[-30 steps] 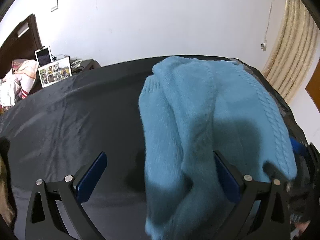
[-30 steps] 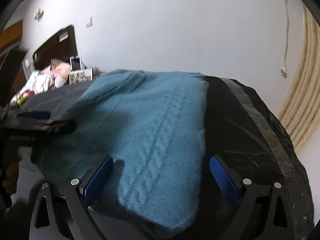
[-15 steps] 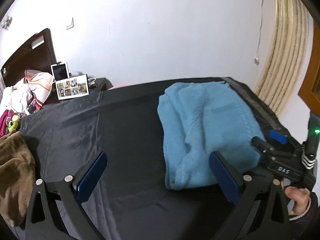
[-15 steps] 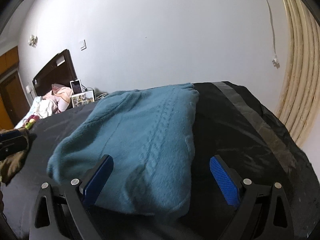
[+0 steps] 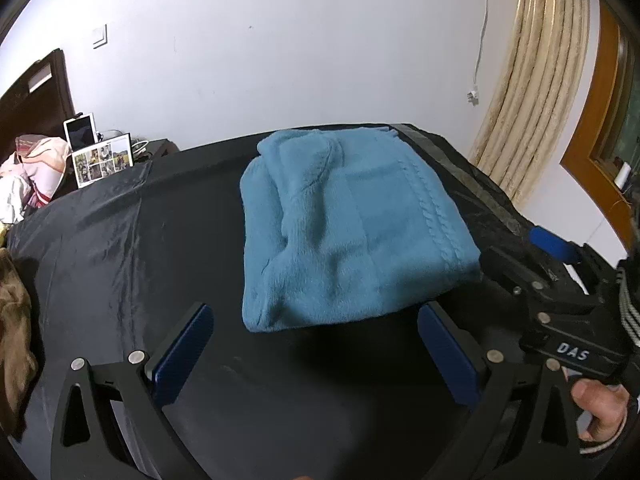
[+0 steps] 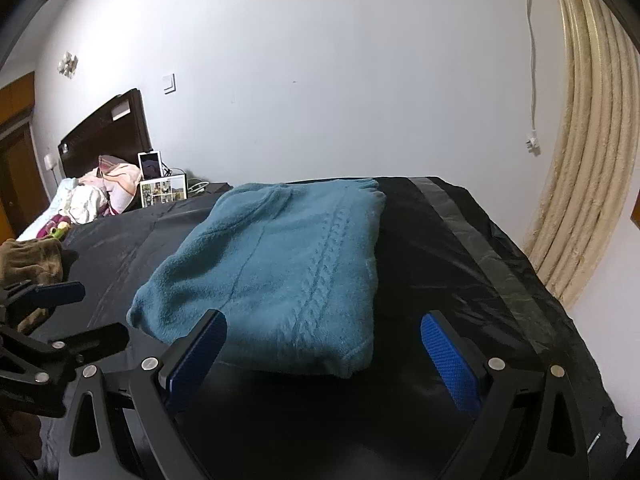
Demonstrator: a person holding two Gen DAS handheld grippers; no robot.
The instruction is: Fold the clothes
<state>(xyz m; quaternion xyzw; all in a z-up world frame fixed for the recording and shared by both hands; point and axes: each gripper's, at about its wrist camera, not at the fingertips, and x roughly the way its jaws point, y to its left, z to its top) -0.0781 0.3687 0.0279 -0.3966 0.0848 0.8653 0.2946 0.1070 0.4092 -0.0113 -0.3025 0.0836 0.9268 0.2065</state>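
Note:
A blue cable-knit sweater (image 5: 344,232) lies folded into a compact block on the black-covered table (image 5: 132,248). In the right wrist view the same sweater (image 6: 280,264) sits just beyond the fingers. My left gripper (image 5: 316,352) is open, held back from the sweater's near edge, with nothing between its blue pads. The right gripper (image 6: 324,356) is open too, short of the sweater's near corner and clear of it. From the left wrist view the right gripper (image 5: 552,264) appears at the right, held by a hand (image 5: 600,420).
A brown garment (image 5: 12,336) lies at the table's left edge, also visible as a brown heap (image 6: 32,264). Behind stand a photo frame (image 5: 102,158), a tablet and a bed with bedding (image 6: 92,196). Curtains (image 6: 592,168) hang at the right.
Both grippers have pulled back and upward from the sweater, which now lies farther off and free of them. The brown garment has come into view at the left.

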